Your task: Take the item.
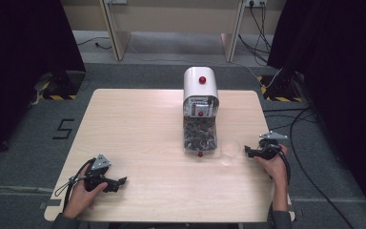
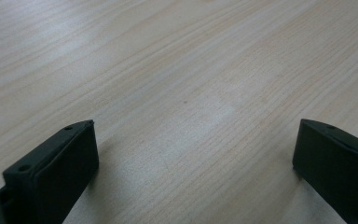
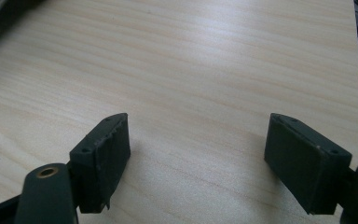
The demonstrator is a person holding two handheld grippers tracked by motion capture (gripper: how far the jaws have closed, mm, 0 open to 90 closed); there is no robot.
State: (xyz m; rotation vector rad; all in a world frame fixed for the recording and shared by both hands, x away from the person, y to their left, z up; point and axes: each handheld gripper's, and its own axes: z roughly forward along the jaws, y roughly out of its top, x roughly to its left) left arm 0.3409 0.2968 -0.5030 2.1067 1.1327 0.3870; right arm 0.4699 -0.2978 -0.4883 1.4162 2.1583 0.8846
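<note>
Left claw (image 1: 119,182) low at the near left of the pale wooden desk (image 1: 138,124), jaws spread wide over bare wood, gripping nothing. Right claw (image 1: 249,151) at the right edge, jaws likewise spread and empty, just right of a small clear cup (image 1: 229,149). White dispenser (image 1: 200,87) with red knobs upright at the far middle, its clear chute of dark pieces (image 1: 199,135) touching the cup's left side

Wooden table (image 1: 143,143), black curtains (image 1: 24,47)
</note>
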